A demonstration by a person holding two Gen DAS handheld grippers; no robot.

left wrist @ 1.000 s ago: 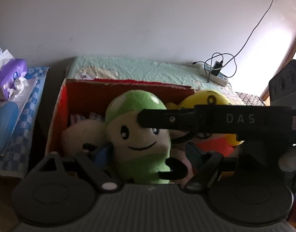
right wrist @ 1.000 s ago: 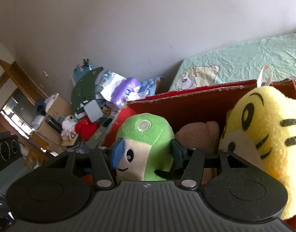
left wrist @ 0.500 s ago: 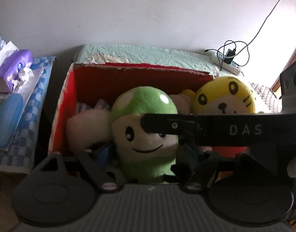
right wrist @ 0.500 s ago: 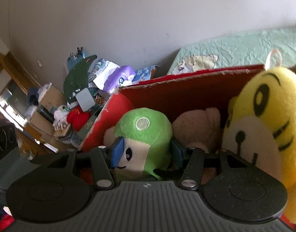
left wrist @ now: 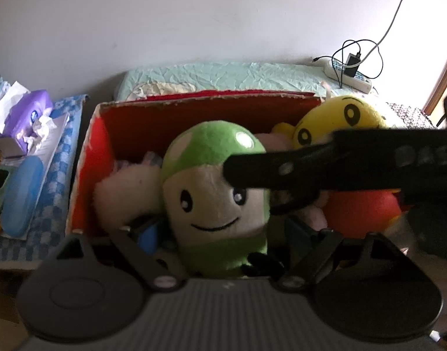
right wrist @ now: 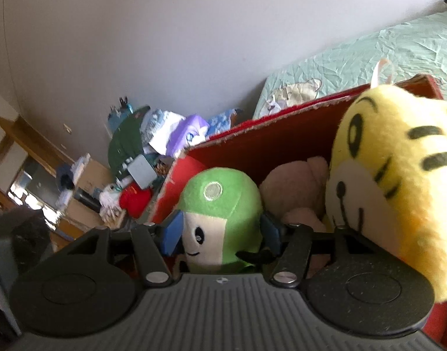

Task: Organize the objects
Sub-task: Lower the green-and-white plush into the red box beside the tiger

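Observation:
A green mushroom plush (left wrist: pixel 214 193) with a smiling face sits at the front of a red cardboard box (left wrist: pixel 194 111). Both grippers straddle it. My left gripper (left wrist: pixel 220 234) has its blue pads on either side of its lower body. My right gripper (right wrist: pixel 220 231) is closed on the plush (right wrist: pixel 220 219), blue pads pressed against its sides; its black body crosses the left wrist view (left wrist: pixel 340 163). A yellow tiger plush (left wrist: pixel 340 122) lies at the box's right, large in the right wrist view (right wrist: pixel 398 181). A white fluffy toy (left wrist: pixel 121 196) and a beige plush (right wrist: pixel 296 187) lie beside them.
The box (right wrist: pixel 281 128) stands before a bed with a mint sheet (left wrist: pixel 238 76). A power strip with cables (left wrist: pixel 349 73) lies on the bed. A purple tissue pack (left wrist: pixel 27 114) and a blue case (left wrist: pixel 21 196) rest on a checked cloth left. Clutter piles (right wrist: pixel 141 158) stand beyond.
Both cameras have shifted so that the box and plush sit lower and closer. The right gripper's body has tilted across the left view and now covers the tiger's face.

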